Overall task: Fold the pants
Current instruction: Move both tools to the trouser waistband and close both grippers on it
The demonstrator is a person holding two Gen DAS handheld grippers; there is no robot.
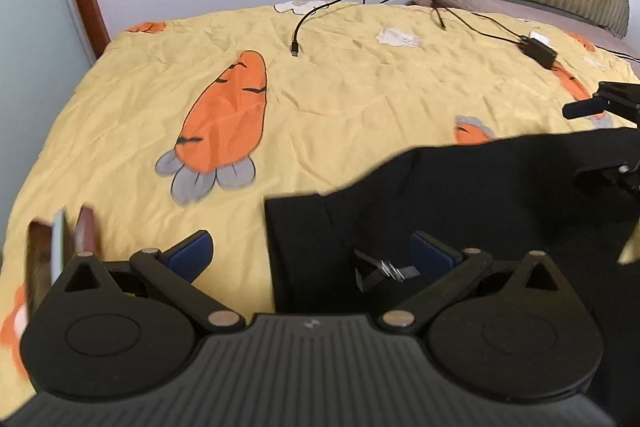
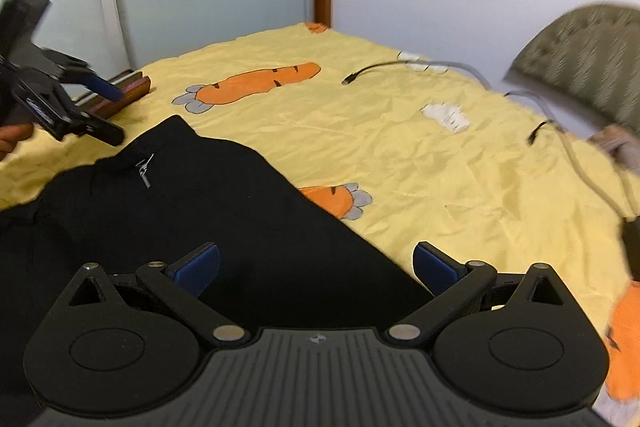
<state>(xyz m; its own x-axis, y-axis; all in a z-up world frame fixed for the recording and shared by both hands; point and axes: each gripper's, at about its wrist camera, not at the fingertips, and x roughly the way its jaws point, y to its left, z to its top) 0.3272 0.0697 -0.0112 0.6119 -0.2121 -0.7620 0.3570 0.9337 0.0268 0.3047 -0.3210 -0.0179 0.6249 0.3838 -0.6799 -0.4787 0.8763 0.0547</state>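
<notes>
Left claw (image 1: 312, 259) released, right claw (image 2: 316, 265) released; one black pants (image 2: 200, 211), two cables (image 1: 316, 15).

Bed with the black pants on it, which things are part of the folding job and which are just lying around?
Part of the job:
black pants
left gripper, open
right gripper, open

Just lying around:
loose charging cable
black power adapter
books at the edge
carrot-print yellow bedspread underneath

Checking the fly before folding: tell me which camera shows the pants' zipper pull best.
The right wrist view: the zipper pull lies unobstructed on the black pants, silver against black. The left wrist view shows it closer but blurrier, between the left gripper's open fingers.
</notes>
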